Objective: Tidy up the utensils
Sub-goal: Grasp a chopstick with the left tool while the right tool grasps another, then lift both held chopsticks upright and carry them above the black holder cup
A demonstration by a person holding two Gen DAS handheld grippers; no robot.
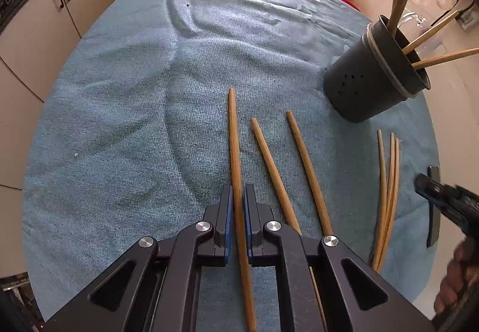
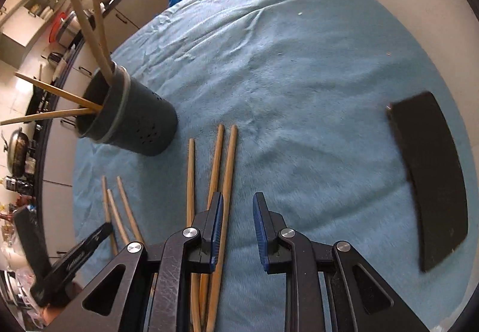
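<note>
Left gripper (image 1: 238, 197) pinched onto one chopstick (image 1: 233, 134), long axis running straight out ahead along the fingers, tip resting on the blue cloth (image 1: 119, 122). Holder (image 1: 371, 74) sitting ahead and off to the right, so probably swing that way. Right gripper (image 2: 238, 212) spread wide, empty, over the thin sticks (image 2: 220, 158).

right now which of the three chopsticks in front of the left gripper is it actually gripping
The leftmost chopstick, the longest-looking one, runs between the left gripper pads. The other two chopsticks lie free on the cloth to its right.
</note>
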